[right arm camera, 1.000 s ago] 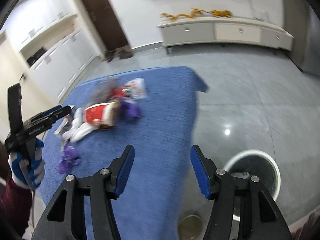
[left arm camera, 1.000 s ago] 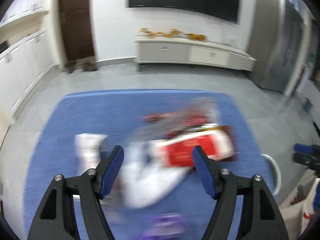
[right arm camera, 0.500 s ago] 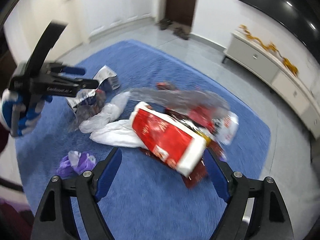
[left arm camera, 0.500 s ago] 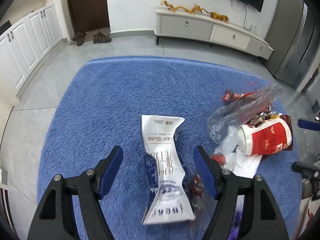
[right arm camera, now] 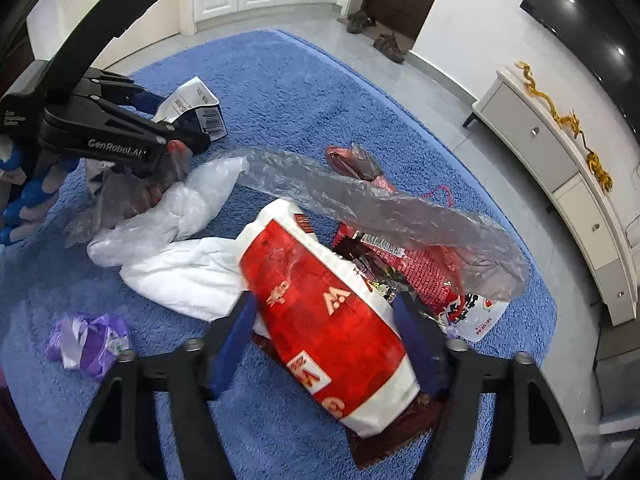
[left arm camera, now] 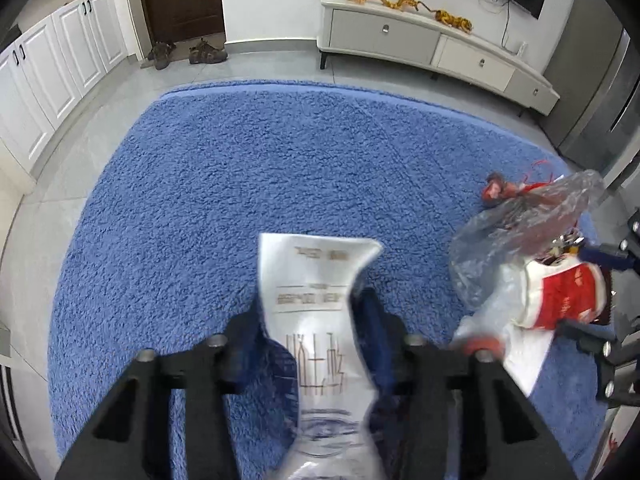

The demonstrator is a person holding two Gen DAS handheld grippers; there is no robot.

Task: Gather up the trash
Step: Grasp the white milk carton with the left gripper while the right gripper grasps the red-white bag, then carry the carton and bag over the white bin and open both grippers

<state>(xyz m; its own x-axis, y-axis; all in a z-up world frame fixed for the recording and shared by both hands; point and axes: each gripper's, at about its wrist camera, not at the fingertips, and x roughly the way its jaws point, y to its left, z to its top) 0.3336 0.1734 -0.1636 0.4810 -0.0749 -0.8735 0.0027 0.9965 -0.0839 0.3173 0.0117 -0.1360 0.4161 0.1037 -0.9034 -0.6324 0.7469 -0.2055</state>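
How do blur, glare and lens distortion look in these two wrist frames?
Left wrist view: the white printed pouch between the left gripper blades is motion-smeared near the lens, while the blue rug is sharp; fisheye bends the TV cabinet. Right wrist view: mostly sharp, soft glare on the red-and-white bag and clear plastic film, dark vignette corners.

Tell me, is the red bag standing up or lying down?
Lying down. The red bag rests flat on the blue rug.
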